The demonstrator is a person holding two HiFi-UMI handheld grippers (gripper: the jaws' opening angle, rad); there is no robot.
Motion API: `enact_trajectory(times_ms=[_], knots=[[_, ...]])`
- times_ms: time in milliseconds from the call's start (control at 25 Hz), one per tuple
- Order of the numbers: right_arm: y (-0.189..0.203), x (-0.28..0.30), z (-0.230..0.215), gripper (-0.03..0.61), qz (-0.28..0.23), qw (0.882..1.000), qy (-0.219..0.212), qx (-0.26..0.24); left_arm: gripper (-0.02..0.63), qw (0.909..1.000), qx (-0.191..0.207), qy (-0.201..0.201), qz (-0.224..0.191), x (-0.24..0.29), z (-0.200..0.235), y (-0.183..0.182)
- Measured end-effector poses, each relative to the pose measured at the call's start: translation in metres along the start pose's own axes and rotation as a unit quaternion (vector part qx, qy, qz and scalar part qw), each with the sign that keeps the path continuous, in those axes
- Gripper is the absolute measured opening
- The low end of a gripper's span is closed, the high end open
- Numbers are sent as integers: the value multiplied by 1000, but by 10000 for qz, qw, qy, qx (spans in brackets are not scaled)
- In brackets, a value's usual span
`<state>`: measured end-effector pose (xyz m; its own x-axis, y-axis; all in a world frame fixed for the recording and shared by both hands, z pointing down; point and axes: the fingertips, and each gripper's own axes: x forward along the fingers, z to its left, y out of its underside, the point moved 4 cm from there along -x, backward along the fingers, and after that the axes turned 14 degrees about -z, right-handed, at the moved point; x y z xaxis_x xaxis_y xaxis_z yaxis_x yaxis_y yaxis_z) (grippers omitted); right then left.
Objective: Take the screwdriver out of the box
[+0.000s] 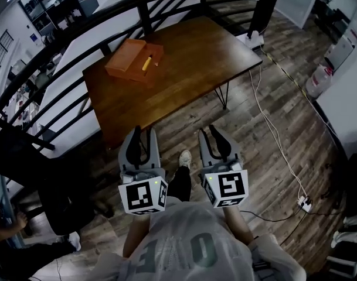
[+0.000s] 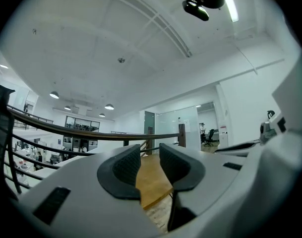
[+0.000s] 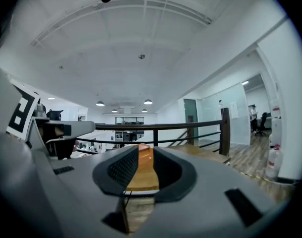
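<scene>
An orange-brown box (image 1: 126,60) lies open at the far left corner of the wooden table (image 1: 184,69). A yellow-handled screwdriver (image 1: 146,62) rests in its right half. Both grippers are held level close to the person's body, short of the table's near edge. My left gripper (image 1: 142,134) has a gap between its jaws and nothing in it. My right gripper (image 1: 212,134) is likewise open and empty. In the right gripper view the box (image 3: 145,151) shows far off between the jaws. The left gripper view shows only the table top (image 2: 150,180) past its fingers.
A black railing (image 1: 61,37) curves round the table's far and left sides. A white cable (image 1: 272,127) runs over the plank floor to a power strip (image 1: 305,204) at the right. A white container (image 1: 319,79) stands far right. A dark chair (image 1: 64,201) is at lower left.
</scene>
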<state>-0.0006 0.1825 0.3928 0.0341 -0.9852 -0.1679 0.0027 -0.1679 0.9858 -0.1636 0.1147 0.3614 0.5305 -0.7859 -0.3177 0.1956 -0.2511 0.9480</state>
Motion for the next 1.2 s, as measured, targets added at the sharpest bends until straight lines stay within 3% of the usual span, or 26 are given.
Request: enact_trajectory(times_ms=[600, 960, 1200], knots=[[-12, 258, -48, 97, -306, 9959, -790, 324, 129, 9985, 202, -454, -240, 227, 79, 25], [3, 306, -73, 97, -248, 9936, -1006, 459, 129, 9973, 286, -655, -191, 273, 81, 47], [-15, 333, -84, 97, -216, 9893, -1352, 504, 129, 9944, 382, -978, -93, 291, 83, 36]])
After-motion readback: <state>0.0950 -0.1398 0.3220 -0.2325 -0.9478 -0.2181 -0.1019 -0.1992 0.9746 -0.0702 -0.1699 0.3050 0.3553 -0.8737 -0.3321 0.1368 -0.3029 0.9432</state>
